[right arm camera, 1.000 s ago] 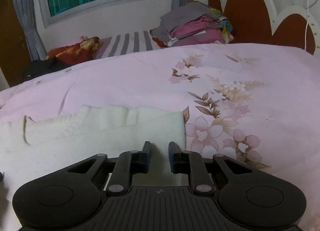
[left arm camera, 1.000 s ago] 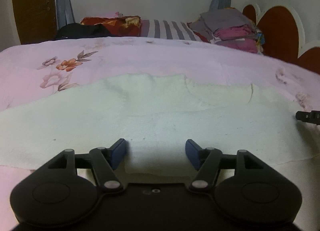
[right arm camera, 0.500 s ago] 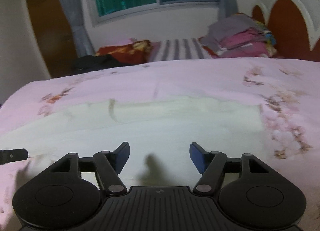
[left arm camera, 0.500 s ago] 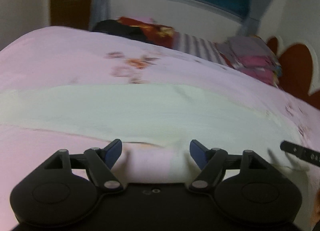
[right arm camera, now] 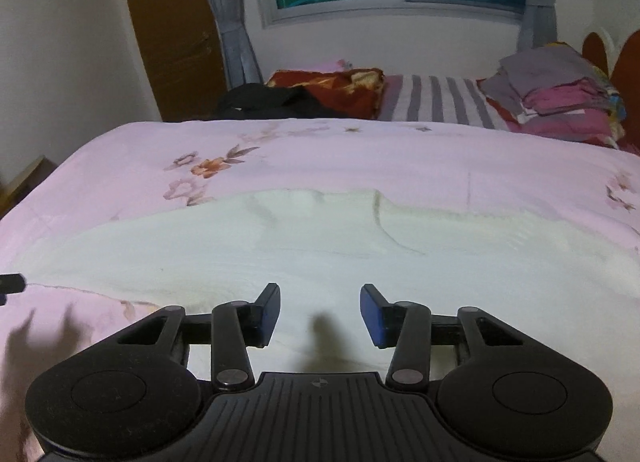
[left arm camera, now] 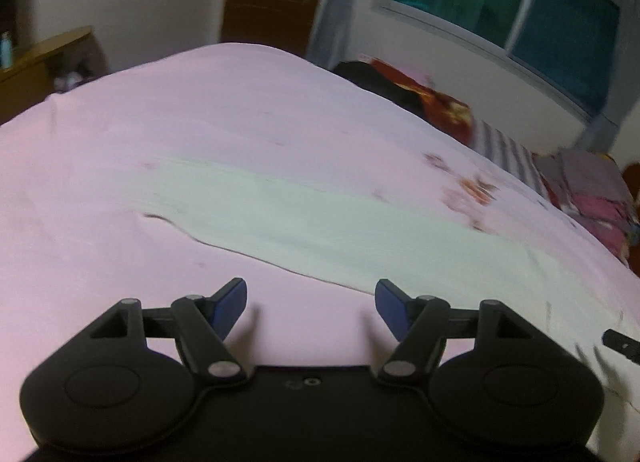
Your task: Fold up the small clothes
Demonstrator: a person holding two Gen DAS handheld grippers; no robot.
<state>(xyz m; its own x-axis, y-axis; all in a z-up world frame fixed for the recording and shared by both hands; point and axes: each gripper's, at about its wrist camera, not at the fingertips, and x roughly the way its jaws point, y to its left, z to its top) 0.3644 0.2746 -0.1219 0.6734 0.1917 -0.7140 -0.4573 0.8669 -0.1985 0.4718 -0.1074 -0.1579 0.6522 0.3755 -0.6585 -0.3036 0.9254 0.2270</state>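
A cream knitted garment (right arm camera: 320,246) lies flat across the pink floral bedspread (right arm camera: 320,150); it also shows in the left wrist view (left arm camera: 320,218) as a long pale strip. My left gripper (left arm camera: 311,308) is open and empty, over bare bedspread just short of the garment's near edge. My right gripper (right arm camera: 320,312) is open and empty, low over the garment's near part. A tip of the right gripper shows at the right edge of the left wrist view (left arm camera: 622,344). A tip of the left gripper shows at the left edge of the right wrist view (right arm camera: 12,284).
A stack of folded clothes (right arm camera: 560,98) sits at the back right by the brown headboard (right arm camera: 616,50). A striped pillow (right arm camera: 436,102), a red patterned pillow (right arm camera: 340,90) and a black item (right arm camera: 272,100) lie along the far side under the window.
The right gripper has opened and let go of the garment, then shifted left. The left gripper, open throughout, has swung left and back off the garment onto bare bedspread.
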